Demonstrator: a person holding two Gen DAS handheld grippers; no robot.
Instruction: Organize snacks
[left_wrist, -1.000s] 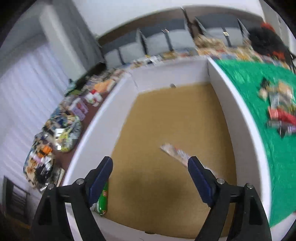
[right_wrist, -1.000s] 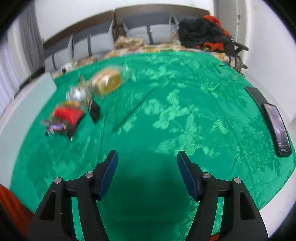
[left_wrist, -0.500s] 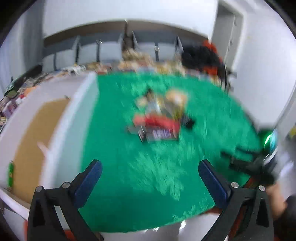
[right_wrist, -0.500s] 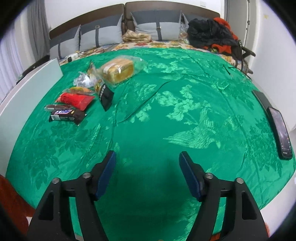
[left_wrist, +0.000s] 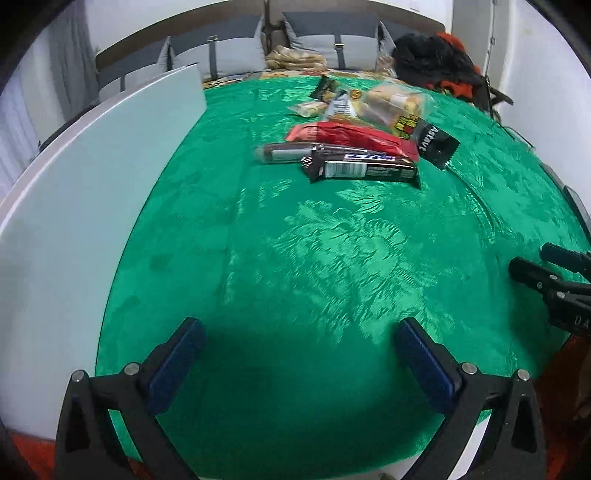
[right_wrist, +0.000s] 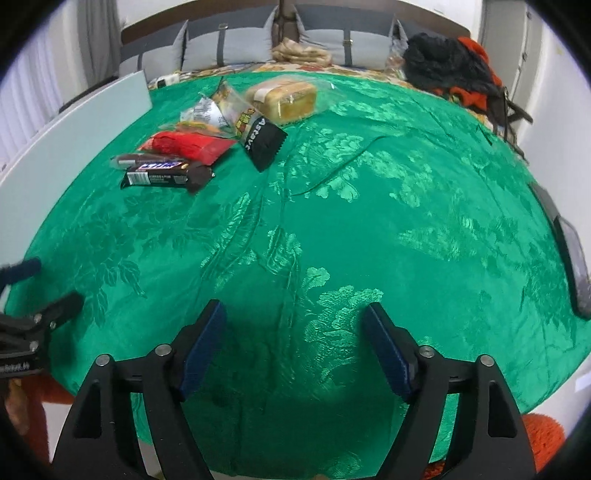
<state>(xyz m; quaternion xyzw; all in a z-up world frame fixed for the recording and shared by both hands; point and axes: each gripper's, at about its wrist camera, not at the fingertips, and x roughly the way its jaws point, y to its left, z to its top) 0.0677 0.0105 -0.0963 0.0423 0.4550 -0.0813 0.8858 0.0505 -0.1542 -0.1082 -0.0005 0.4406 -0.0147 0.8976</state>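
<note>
Left gripper (left_wrist: 295, 360) jaws spread wide, nothing between them; right gripper (right_wrist: 293, 347) jaws have just been opening, also bare. Both hang over bare green cloth (left_wrist: 332, 258). Ahead and slightly right of the left jaws lies the dark chocolate bar (left_wrist: 364, 170), long axis running crosswise to them. From the right jaws the same bar (right_wrist: 164, 174) sits ahead, far left. Left hand probably nearer. Beyond it, red packet (left_wrist: 351, 138), then the bread bag (left_wrist: 393, 103), well apart from the jaws.
</note>
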